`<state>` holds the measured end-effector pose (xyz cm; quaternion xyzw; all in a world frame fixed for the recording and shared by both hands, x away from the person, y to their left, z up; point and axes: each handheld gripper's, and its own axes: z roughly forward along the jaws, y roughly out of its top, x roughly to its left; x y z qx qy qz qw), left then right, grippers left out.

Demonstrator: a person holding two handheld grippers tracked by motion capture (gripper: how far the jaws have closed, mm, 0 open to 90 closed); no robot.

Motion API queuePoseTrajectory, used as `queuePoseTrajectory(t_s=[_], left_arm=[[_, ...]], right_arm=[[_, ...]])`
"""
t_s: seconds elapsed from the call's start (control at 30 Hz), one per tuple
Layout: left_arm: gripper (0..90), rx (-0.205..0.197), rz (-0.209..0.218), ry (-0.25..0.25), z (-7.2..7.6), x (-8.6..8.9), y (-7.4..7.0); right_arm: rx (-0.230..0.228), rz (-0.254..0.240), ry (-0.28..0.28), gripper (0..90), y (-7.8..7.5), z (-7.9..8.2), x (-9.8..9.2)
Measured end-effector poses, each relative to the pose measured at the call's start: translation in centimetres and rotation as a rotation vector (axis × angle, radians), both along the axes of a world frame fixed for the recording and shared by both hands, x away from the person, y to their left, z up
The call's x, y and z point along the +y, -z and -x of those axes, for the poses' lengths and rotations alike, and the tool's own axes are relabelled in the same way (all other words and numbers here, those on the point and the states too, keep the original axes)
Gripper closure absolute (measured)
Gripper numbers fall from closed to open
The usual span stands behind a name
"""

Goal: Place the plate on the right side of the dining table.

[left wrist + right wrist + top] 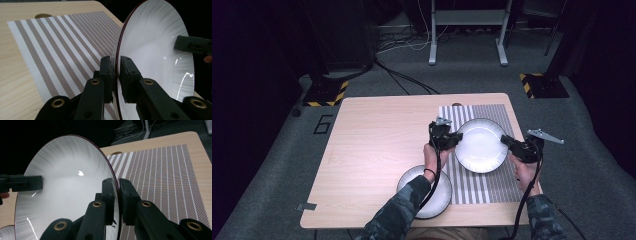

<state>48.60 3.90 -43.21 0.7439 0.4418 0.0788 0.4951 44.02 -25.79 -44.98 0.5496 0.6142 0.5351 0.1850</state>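
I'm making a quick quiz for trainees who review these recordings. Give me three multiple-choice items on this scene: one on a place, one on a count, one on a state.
1. Over what is the held plate?
A. the striped placemat
B. the floor
C. the other plate

2. How many plates are in the scene?
A. one
B. two
C. four

3. How do the grippers stand on the held plate?
A. both open beside it
B. one clamped, one away
C. both clamped on its rim

Answers:
1 A: in the high view the plate sits over the striped placemat.
2 B: besides the held plate, a second plate lies near the table's front edge.
3 C: the left gripper and right gripper each pinch the rim, on opposite sides.
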Motion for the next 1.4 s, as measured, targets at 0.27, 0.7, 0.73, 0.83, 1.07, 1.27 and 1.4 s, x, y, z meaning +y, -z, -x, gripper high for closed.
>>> queuePoseTrajectory(t_s=[0.27, 0.7, 0.73, 0.83, 1.07, 1.27, 1.4], left_arm=[[80.5, 0.006, 0.009, -0.007, -0.7, -0.6, 0.5], [80.6, 0.000, 0.010, -0.021, -1.8, -1.3, 1.0], [80.6, 0.003, 0.012, -0.025, -1.9, -1.3, 1.0], [80.5, 0.013, 0.015, -0.032, -2.1, -1.3, 1.4], [79.6, 0.026, 0.014, -0.051, -2.7, -1.6, 2.1], [79.2, 0.031, 0.011, -0.063, -3.1, -1.8, 2.3], [78.9, 0.034, 0.003, -0.067, -3.4, -1.9, 2.3]], right_arm=[[0.010, 0.002, 0.008, 82.8, 0.2, -0.8, -0.4], [0.007, -0.009, 0.007, 82.9, 1.0, -2.0, -1.2], [0.006, -0.014, 0.006, 82.9, 1.1, -2.1, -1.2], [0.010, -0.013, 0.004, 83.0, 1.3, -2.3, -1.2], [0.015, -0.001, 0.005, 83.0, 1.6, -2.9, -1.2], [0.029, -0.002, 0.007, 83.1, 1.8, -3.5, -1.2], [0.027, 0.004, 0.011, 83.0, 1.8, -3.8, -1.3]])
